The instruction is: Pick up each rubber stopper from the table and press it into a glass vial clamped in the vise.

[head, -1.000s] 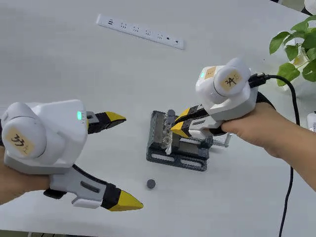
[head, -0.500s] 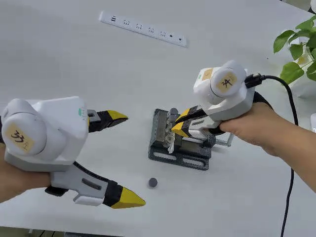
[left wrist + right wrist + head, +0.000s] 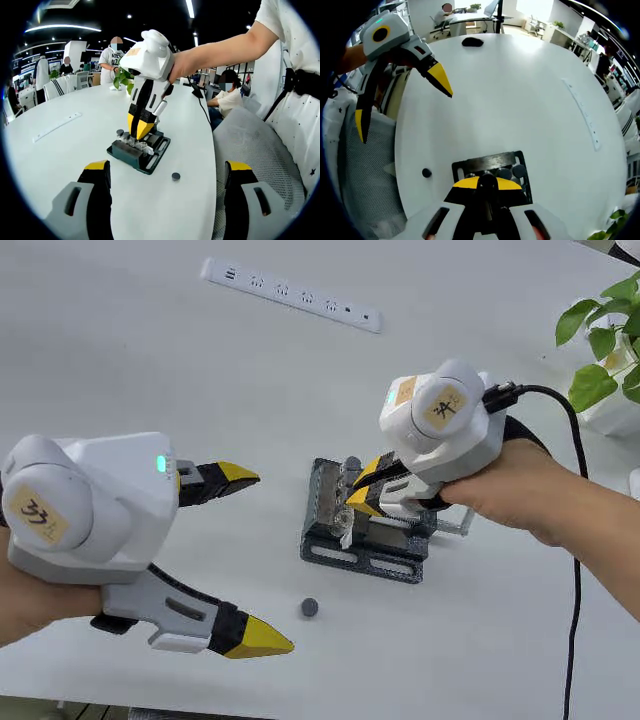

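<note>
I am pinching a rubber stopper (image 3: 487, 179) over the vise (image 3: 340, 555) with the right hand-held gripper (image 3: 362, 490), the left hand-held gripper (image 3: 252, 557) gaping wide near it.

- You've got one small, dark grey, round loose stopper (image 3: 310, 608) lying on the tabletop (image 3: 150, 360), near the dark vise (image 3: 365, 558) but not touching it.
- Clear glass vials (image 3: 343, 523) stand upright, clamped in that vise.
- The far-end stopper (image 3: 352, 464) sits seated on top.
</note>
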`<state>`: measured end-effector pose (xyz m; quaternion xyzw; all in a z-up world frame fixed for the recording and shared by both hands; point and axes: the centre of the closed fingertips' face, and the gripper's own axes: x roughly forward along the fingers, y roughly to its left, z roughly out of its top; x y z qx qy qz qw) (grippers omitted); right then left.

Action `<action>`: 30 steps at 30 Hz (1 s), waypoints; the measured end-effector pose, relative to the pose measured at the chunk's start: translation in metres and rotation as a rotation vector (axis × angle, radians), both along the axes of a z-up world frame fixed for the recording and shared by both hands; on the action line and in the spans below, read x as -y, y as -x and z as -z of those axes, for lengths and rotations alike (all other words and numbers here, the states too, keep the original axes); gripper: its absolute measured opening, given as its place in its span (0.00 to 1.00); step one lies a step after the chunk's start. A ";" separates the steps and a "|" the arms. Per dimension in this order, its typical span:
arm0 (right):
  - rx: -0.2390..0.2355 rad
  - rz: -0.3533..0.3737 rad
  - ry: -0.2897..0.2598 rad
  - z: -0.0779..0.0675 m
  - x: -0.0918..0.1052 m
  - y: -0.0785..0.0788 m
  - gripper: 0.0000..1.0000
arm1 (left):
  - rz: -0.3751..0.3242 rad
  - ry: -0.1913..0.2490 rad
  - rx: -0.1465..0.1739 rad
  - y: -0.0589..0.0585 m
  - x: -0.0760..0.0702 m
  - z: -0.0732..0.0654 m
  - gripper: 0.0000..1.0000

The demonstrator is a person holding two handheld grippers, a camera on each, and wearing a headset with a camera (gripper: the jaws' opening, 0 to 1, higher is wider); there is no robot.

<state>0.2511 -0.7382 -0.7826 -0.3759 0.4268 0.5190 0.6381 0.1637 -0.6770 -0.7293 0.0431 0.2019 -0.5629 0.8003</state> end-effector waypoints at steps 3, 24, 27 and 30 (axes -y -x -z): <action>0.001 -0.004 0.004 0.000 0.001 -0.001 0.05 | -0.002 0.002 -0.002 0.000 0.000 0.000 0.94; 0.034 -0.057 0.034 0.002 -0.001 -0.001 0.05 | -0.011 0.024 -0.009 -0.002 0.003 -0.003 0.92; 0.053 -0.085 0.044 0.002 -0.001 -0.001 0.05 | -0.011 0.023 -0.011 -0.001 0.003 -0.002 0.92; 0.071 -0.113 0.055 0.001 -0.002 0.002 0.05 | -0.012 0.022 -0.011 -0.001 0.002 -0.001 0.92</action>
